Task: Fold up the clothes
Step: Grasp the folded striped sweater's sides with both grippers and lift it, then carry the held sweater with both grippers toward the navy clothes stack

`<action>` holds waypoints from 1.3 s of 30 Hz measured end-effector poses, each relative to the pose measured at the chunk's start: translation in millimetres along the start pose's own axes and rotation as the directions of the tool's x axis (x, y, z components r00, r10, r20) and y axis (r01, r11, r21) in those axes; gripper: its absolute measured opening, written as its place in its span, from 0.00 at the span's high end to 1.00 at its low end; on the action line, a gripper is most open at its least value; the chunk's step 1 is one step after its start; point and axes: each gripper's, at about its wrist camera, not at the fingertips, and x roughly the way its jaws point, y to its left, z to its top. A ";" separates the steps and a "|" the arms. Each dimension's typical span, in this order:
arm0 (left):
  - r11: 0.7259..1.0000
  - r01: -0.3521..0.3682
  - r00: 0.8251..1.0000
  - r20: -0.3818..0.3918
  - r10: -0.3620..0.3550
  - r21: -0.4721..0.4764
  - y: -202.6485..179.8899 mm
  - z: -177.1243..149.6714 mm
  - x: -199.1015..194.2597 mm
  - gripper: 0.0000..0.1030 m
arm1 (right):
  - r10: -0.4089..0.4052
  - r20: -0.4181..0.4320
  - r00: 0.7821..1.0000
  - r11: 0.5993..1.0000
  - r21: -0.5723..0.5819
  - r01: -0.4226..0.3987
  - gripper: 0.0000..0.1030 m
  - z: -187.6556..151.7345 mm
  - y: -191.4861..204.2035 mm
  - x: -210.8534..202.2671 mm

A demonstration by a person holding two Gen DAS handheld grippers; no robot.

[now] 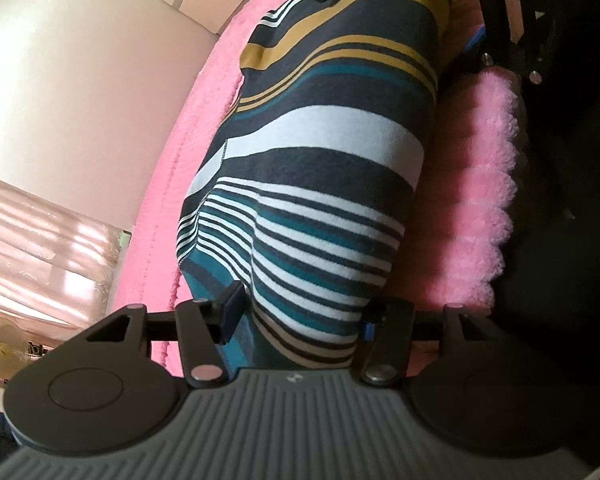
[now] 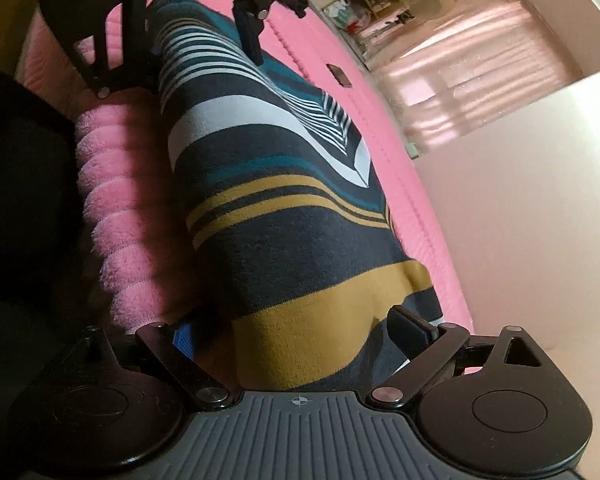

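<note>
The navy, white, teal and mustard striped knit garment (image 1: 312, 168) lies folded lengthwise on the fluffy pink blanket (image 1: 480, 184), one end between each pair of tongs. Left tongs (image 1: 300, 312) look half-open around it, right tongs (image 2: 300, 336) spread wide, so I'd say neither's gripping. Probably next: pinch both ends for the crosswise fold.

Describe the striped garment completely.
The garment is a knit-looking top banded in navy, white, teal and mustard, with thin white stripes at one end and broad mustard bands at the other. It lies folded into a long narrow strip on the pink fleece cover, with a folded layer and its stitched edge showing along one side. The left hand-held gripper straddles the thin-striped end and the right hand-held gripper the mustard end; whether either presses it is unclear.
</note>
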 end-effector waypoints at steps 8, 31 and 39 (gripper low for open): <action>0.998 -0.027 1.000 0.016 0.026 0.051 -4.5 -0.7 2.4 0.48 | 0.002 -0.083 0.997 0.997 0.071 0.004 0.00 11.6 -5.6 8.1; 0.995 0.077 0.997 -0.007 -0.077 0.061 16.3 9.4 9.5 0.63 | -0.007 -0.002 1.000 0.997 -0.072 0.007 0.63 22.0 -14.6 6.0; 0.994 0.050 0.998 0.028 -0.053 0.099 43.3 21.1 -6.4 0.70 | -0.021 -0.001 1.000 0.999 -0.047 0.021 0.65 43.6 -36.1 -0.7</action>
